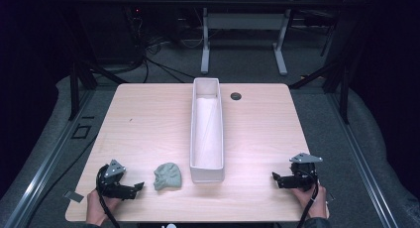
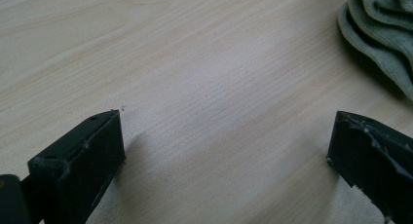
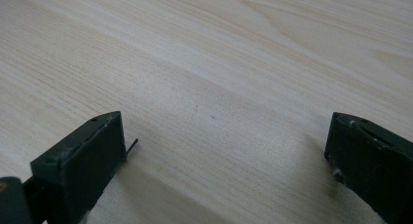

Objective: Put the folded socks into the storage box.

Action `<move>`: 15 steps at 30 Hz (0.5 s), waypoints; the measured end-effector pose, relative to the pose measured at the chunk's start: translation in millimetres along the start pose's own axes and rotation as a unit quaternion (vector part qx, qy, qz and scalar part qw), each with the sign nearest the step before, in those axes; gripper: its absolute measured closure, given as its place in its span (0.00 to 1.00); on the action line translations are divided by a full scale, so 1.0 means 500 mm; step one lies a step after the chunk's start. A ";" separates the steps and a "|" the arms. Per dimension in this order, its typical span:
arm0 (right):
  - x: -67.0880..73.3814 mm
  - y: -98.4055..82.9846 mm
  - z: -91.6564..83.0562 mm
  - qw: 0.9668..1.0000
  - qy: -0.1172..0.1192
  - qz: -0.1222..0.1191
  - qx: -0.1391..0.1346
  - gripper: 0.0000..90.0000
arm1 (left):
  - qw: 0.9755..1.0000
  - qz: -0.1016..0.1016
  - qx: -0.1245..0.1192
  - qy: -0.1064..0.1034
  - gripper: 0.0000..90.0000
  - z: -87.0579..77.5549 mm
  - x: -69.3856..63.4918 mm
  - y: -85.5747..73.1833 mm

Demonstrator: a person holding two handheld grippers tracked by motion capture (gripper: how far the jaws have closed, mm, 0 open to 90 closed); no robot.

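From the high view I take the long white bin (image 1: 206, 134) as my landmark; it stands lengthwise down the middle of the pale wooden surface (image 1: 143, 124), its near end towards me. The crumpled grey-green cloth (image 1: 167, 176) lies just to the left of that near end, close beside the bin but not touching it, flat on the wood.

My left tool (image 1: 138, 187) sits further left of the bin, on the far side of the cloth from it, near the surface's front edge. Its jaws point towards the cloth and stop just short of it. In the left gripper view (image 2: 226, 151) I see both black jaws spread wide with bare wood between them; the cloth (image 2: 384, 39) shows in the upper right corner, beyond the right-hand jaw and apart from it. Nothing is held.

My right tool (image 1: 275, 178) sits to the right of the bin's near end, well apart from it, also near the front edge, jaws pointing towards the bin. In the right gripper view (image 3: 226, 146) its jaws stand wide apart over plain wood grain, with nothing between them.

A small dark round grommet (image 1: 236, 95) is set in the surface just right of the bin's far end.
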State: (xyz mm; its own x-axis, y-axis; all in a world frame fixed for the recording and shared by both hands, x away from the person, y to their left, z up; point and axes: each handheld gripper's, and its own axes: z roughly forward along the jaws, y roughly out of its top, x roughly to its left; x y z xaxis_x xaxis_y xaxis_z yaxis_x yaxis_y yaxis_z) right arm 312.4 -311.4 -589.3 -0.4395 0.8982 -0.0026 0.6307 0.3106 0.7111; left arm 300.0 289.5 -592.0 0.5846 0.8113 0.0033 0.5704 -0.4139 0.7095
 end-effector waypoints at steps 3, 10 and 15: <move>0.000 0.000 0.000 1.000 0.000 0.000 0.000 0.01 | 1.000 0.005 0.000 -0.006 0.00 0.001 0.001 0.001; 0.000 0.000 0.000 1.000 0.000 0.001 0.000 0.01 | 1.000 0.020 -0.002 -0.021 0.00 -0.009 0.015 0.013; 0.000 0.000 0.000 1.000 0.000 0.001 -0.001 0.01 | 0.998 0.046 -0.011 -0.032 0.00 -0.031 0.010 0.040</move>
State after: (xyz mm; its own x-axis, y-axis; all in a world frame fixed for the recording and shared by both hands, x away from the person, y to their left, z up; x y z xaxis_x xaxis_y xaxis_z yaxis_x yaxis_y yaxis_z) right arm 312.6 -311.3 -589.4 -0.4376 0.8992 -0.0013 0.6308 0.3081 0.7121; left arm 305.4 291.8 -566.8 0.6695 0.7424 0.0250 0.5001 -0.4754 0.7238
